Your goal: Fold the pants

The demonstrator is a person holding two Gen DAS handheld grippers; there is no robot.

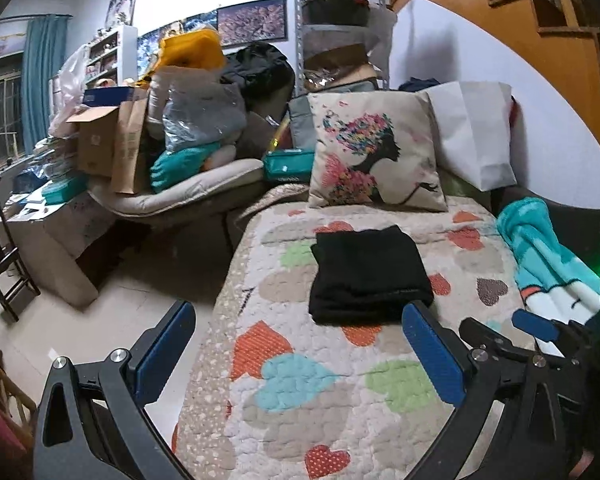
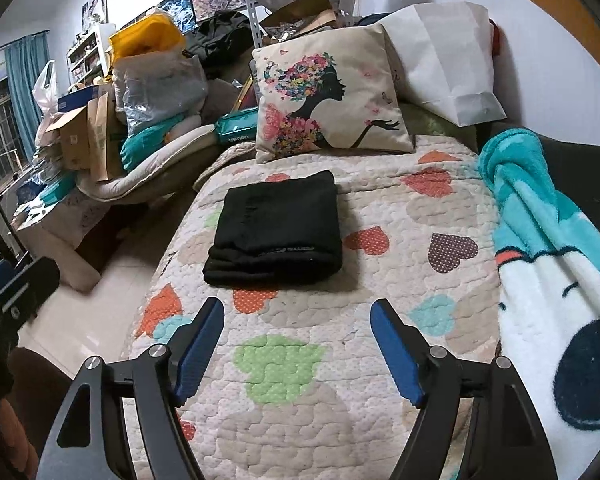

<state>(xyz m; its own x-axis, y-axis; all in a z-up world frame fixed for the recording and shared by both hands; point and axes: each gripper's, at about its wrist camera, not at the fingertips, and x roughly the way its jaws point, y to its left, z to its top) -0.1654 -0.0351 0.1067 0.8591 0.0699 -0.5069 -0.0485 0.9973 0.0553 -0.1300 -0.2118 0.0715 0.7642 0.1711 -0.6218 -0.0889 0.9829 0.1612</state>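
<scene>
The black pants (image 1: 366,274) (image 2: 278,230) lie folded into a compact rectangle on the heart-patterned quilt (image 1: 300,384) (image 2: 300,400), in front of a printed cushion. My left gripper (image 1: 300,328) stands wide open, drawn back from the pants, with nothing between its blue pads. My right gripper (image 2: 298,320) is open too, hanging over the quilt short of the folded pants, and its fingers hold nothing. The right gripper's blue tip (image 1: 534,324) shows at the right in the left wrist view. Part of the left gripper (image 2: 16,296) shows at the left edge of the right wrist view.
A cushion printed with a floral silhouette (image 1: 374,152) (image 2: 332,94) and a white paper bag (image 1: 474,132) (image 2: 446,62) stand behind the pants. A teal and white blanket (image 1: 548,260) (image 2: 552,248) lies at the quilt's right. Boxes and bags (image 1: 160,120) pile up to the left, beyond bare floor (image 1: 120,320).
</scene>
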